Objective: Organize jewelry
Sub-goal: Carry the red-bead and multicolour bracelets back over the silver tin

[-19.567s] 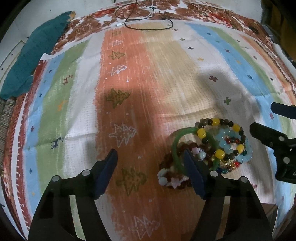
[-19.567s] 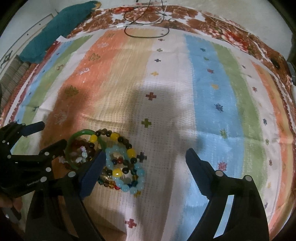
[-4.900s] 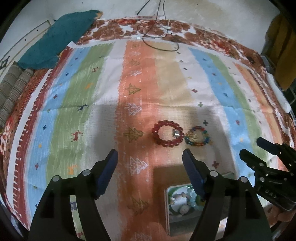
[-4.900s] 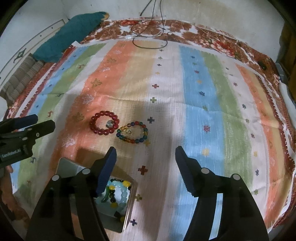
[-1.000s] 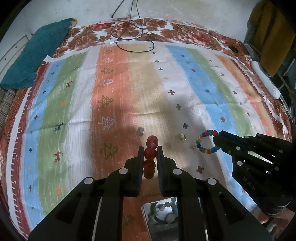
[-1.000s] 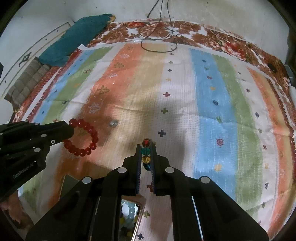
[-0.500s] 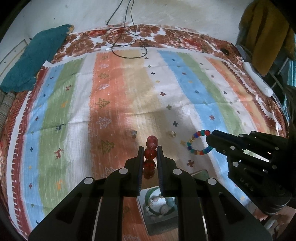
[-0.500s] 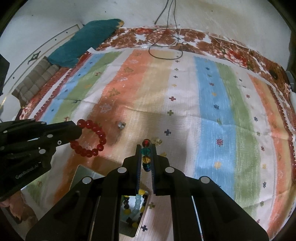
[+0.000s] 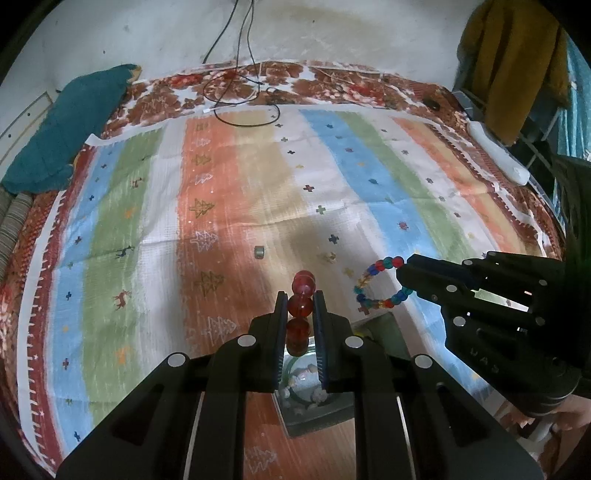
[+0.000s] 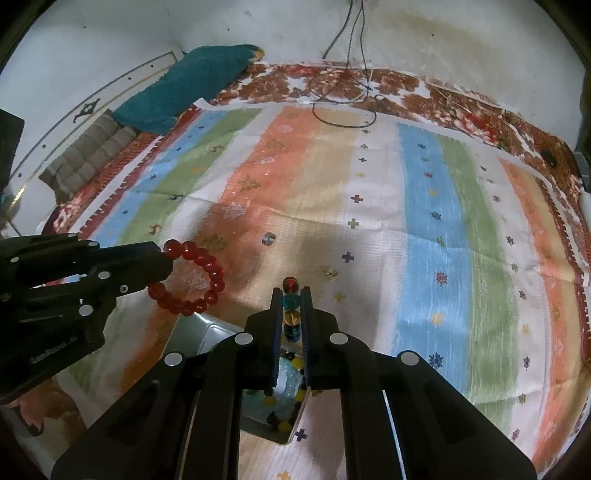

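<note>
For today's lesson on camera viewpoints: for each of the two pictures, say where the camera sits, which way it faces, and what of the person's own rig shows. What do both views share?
Left wrist view: sits on the left tongs, faces forward over the striped blanket; its fingers pinch the red bracelet, with the right tongs at the right edge.
Right wrist view: sits on the right tongs, same direction; its fingers pinch the multicolour bracelet, with the left tongs at the left edge.
Shared: both bracelets, the blanket, the open tin, the teal cushion, and the black cable.

Looks like a home bedroom: striped patterned bedspread (image 9: 258,177) over a bed, teal pillow (image 10: 192,85) against a stained plaster wall (image 9: 332,33), clothes (image 9: 513,66) hanging at the side.
</note>
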A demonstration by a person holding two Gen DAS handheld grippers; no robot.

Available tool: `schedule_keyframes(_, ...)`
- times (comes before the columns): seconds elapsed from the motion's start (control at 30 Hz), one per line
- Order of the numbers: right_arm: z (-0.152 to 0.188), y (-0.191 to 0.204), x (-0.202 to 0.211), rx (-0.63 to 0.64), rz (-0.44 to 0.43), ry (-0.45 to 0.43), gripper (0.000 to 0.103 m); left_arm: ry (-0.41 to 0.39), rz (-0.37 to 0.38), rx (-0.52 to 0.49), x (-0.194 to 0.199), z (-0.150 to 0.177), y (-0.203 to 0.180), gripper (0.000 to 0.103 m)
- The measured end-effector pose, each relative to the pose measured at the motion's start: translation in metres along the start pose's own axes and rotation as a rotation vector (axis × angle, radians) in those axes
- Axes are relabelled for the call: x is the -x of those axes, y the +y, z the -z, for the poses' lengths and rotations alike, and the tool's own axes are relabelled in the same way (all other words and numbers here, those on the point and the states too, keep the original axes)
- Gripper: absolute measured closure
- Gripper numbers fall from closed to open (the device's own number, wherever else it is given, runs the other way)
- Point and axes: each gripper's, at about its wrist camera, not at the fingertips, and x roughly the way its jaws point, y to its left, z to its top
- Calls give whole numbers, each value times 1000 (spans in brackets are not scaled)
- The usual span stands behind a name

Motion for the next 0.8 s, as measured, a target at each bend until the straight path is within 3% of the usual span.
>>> schedule_keyframes(0.8,29,14,23,44,-28,1,93,-15,21,-35,23,29,-10,90)
